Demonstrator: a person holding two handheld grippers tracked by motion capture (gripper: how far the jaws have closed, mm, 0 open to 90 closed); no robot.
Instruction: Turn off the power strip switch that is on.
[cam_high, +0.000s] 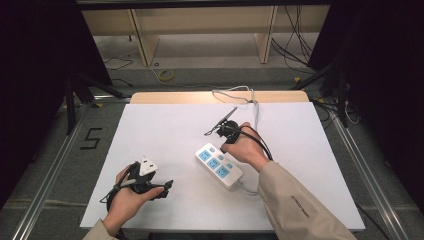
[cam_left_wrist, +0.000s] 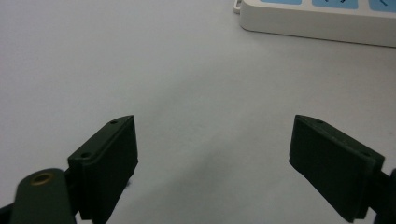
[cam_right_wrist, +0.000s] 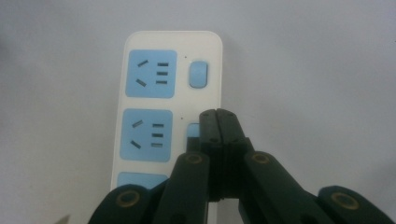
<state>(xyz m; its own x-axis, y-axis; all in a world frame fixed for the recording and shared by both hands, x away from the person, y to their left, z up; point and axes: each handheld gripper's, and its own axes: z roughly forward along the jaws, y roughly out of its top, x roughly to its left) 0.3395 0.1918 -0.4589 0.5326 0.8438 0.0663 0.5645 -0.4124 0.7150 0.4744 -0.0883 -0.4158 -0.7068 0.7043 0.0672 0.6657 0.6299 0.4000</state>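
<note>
right claw (cam_right_wrist: 218, 114): I've got it pinched closed, empty, tip over power strip (cam_right_wrist: 154, 100) middle switch (cam_right_wrist: 192, 130)
strip axis: runs straight ahead of claw
left claw (cam_left_wrist: 212, 154): wide open, farther off

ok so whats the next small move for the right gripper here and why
Probably press straight down a little. The right gripper has its jaws closed together, with the tips over the second blue switch on the power strip; whether they touch it I cannot tell. The left gripper is open beside the strip.
</note>
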